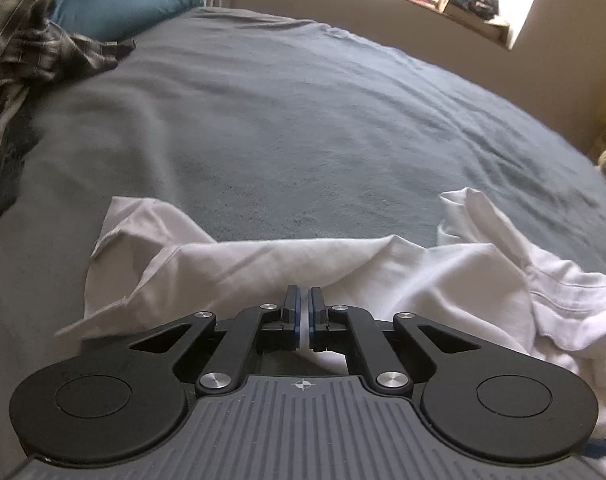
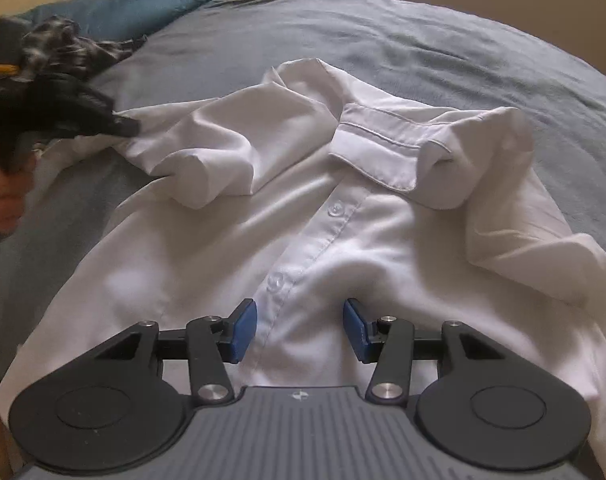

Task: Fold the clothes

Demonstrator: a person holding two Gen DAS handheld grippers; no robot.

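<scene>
Left gripper (image 1: 303, 312): my jaws are clamped on a fold of the white shirt (image 1: 343, 264), pinning that edge so I can pull it flat.
Right gripper (image 2: 300, 330): jaws apart, hovering over the button placket (image 2: 303, 248), holding nothing.
Shirt: front-up on the grey bedspread (image 2: 423, 40), collar (image 2: 387, 148) away from me, probably 1 sleeve bunched.
Plaid clothes (image 1: 35, 48): heaped aside by the blue pillow (image 1: 131, 0).
</scene>
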